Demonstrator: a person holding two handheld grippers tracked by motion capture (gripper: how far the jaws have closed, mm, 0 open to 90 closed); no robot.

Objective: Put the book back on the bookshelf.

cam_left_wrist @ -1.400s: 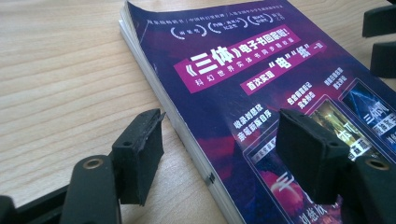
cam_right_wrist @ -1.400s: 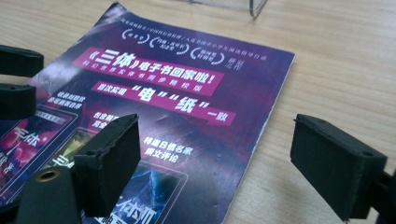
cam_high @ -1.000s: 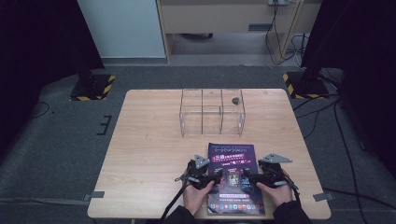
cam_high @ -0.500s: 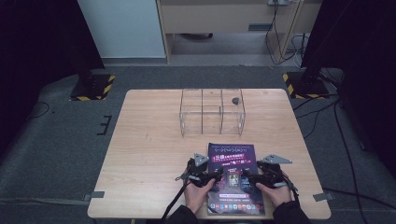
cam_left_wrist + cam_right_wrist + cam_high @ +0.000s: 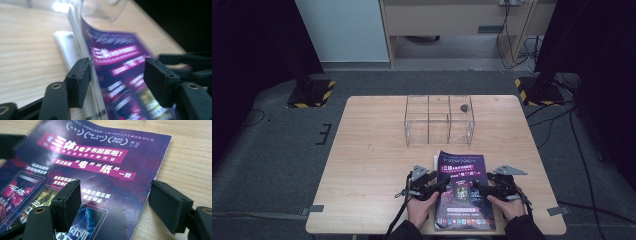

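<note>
A magazine [image 5: 464,192] with a purple cover lies on the wooden table [image 5: 372,165] near its front edge. My left gripper [image 5: 443,184] is at its left side, open. In the left gripper view [image 5: 117,75] the magazine's cover [image 5: 117,60] curls up between the jaws, close to the left one, with white pages [image 5: 66,47] under it. My right gripper [image 5: 477,190] is at the right side, open. In the right gripper view [image 5: 117,197] its jaws straddle the right edge of the magazine [image 5: 100,167], one over the cover and one over bare wood.
A clear acrylic box [image 5: 439,119] with dividers stands at the back middle of the table. A small dark object [image 5: 464,107] sits in its right compartment. Bare wood stretches to the left [image 5: 362,150] and right of the magazine. The person's hands come in at the front edge.
</note>
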